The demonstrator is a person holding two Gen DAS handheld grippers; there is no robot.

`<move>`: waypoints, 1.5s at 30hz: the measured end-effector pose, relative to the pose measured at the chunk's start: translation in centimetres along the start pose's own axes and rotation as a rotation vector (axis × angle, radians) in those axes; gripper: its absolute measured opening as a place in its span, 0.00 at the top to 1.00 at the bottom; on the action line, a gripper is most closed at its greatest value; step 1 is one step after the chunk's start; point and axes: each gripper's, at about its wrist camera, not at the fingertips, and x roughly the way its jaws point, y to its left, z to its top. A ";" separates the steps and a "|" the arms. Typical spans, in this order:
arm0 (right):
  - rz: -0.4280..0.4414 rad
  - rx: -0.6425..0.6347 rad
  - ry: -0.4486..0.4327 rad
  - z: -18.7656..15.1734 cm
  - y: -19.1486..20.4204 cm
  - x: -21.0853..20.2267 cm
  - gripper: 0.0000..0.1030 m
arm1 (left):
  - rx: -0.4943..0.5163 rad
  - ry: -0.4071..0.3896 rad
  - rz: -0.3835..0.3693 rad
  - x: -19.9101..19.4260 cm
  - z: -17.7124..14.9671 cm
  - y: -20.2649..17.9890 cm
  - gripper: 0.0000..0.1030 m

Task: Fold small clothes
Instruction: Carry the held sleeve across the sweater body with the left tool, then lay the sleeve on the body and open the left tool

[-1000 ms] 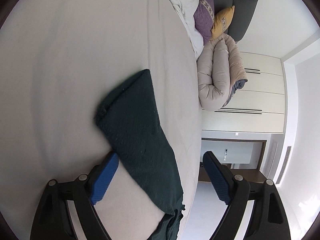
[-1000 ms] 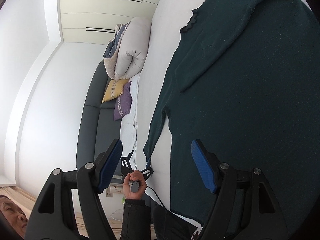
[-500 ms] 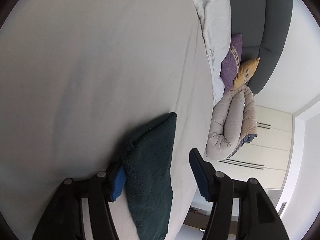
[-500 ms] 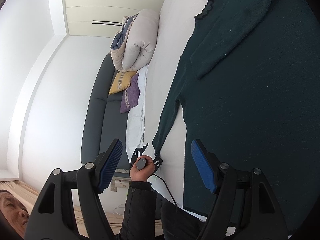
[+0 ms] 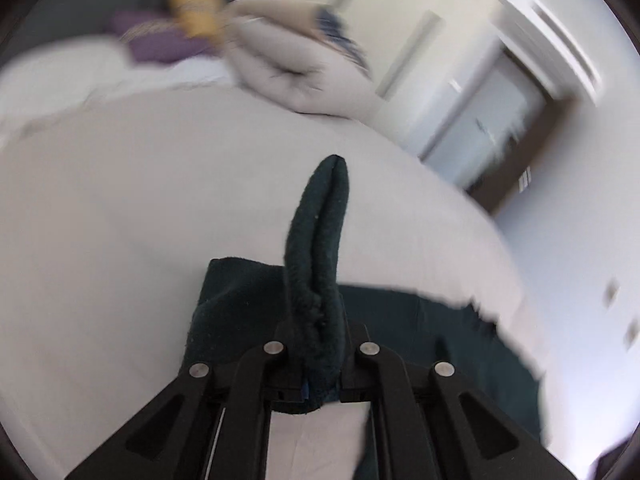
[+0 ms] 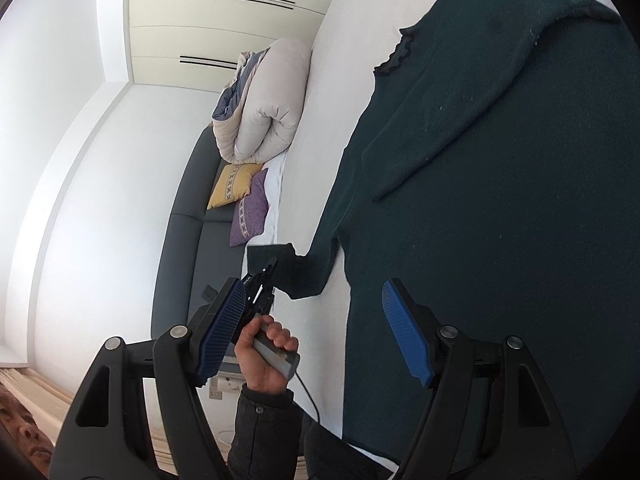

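A dark green sweater [image 6: 500,200] lies spread on the white bed [image 6: 340,60], one sleeve folded across its body. My left gripper [image 5: 318,344] is shut on the cuff of the other sleeve [image 5: 320,248], which sticks up between the jaws. In the right wrist view the left gripper [image 6: 260,280] holds that sleeve [image 6: 304,276] lifted at the bed's edge. My right gripper [image 6: 312,328] is open and empty, hovering above the sweater's lower body.
A rolled beige duvet [image 6: 264,108], a yellow cushion [image 6: 234,184] and a purple cushion [image 6: 250,212] lie at the head of the bed by a grey headboard [image 6: 180,240]. White wardrobe doors [image 6: 224,32] stand beyond. The person's hand [image 6: 264,352] holds the left gripper's handle.
My left gripper has closed on the sleeve cuff and lifted it, swinging its view toward the bed head. The right gripper has stayed open and shifted slightly over the sweater.
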 end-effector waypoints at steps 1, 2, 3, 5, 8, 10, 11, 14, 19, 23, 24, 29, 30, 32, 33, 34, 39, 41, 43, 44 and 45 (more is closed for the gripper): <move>-0.020 -0.013 -0.001 0.8 0.1 0.4 0.31 | 0.188 -0.012 0.047 0.1 -1.6 -3.6 0.93; -0.042 -0.025 0.004 1.5 0.3 0.7 0.31 | 0.348 -0.020 0.092 0.4 -3.6 -6.5 0.93; -0.054 -0.031 0.009 2.2 0.5 1.3 0.31 | 0.436 -0.014 0.118 0.8 -5.3 -8.2 0.93; -0.065 -0.043 0.038 3.5 0.8 3.0 0.31 | 0.517 -0.002 0.133 1.3 -7.7 -9.9 0.93; -0.082 -0.056 0.104 4.8 0.9 6.8 0.31 | 0.611 -0.019 0.169 1.3 -10.2 -11.2 0.93; -0.099 -0.043 0.146 5.4 0.6 9.8 0.31 | 0.658 -0.051 0.192 0.7 -11.3 -11.7 0.93; -0.096 -0.034 0.168 5.6 0.4 11.3 0.32 | 0.676 -0.065 0.202 0.4 -11.6 -11.7 0.93; -0.079 -0.001 0.228 6.2 0.0 15.8 0.34 | 0.745 -0.091 0.235 0.2 -12.3 -12.0 0.93; -0.023 -0.004 0.302 6.6 1.3 20.9 0.39 | 0.854 -0.115 0.267 0.1 -13.5 -12.3 0.93; -0.100 -0.038 0.374 6.5 1.7 23.8 0.42 | 0.867 -0.136 0.283 -0.1 -13.7 -12.4 0.92; -0.096 -0.040 0.397 6.5 1.6 24.5 0.57 | 0.868 -0.139 0.289 -0.1 -13.7 -12.4 0.92; -0.159 -0.141 0.450 5.9 1.9 26.2 0.90 | 0.862 -0.124 0.290 0.2 -13.3 -12.1 0.89; -0.178 -0.159 0.444 5.9 2.0 26.2 0.91 | 0.863 -0.121 0.287 0.2 -13.2 -12.1 0.86; -0.201 -0.195 0.427 6.3 2.4 25.6 0.93 | 0.864 -0.118 0.285 -0.1 -13.1 -12.3 0.64; -0.222 -0.221 0.411 6.7 2.7 24.9 0.93 | 0.857 -0.122 0.269 -0.5 -12.9 -12.3 0.44; -0.235 -0.238 0.396 7.3 3.0 24.4 0.93 | 0.842 -0.135 0.246 -1.2 -12.7 -12.3 0.36; -0.352 -0.287 0.293 13.1 3.0 18.9 0.93 | 0.677 -0.146 0.127 -4.4 -10.1 -10.5 0.29; -0.422 -0.292 0.240 15.7 2.3 16.3 0.93 | 0.560 -0.114 0.074 -4.7 -8.3 -8.7 0.36; -0.506 -0.295 0.185 18.1 1.3 13.9 0.93 | 0.455 -0.089 0.054 -4.5 -6.1 -6.9 0.48; -0.551 -0.303 0.164 19.2 0.9 13.1 0.93 | 0.403 -0.074 0.040 -4.2 -5.1 -5.9 0.53; -0.588 -0.305 0.146 20.1 0.4 12.4 0.93 | 0.351 -0.056 0.030 -3.8 -4.1 -5.1 0.56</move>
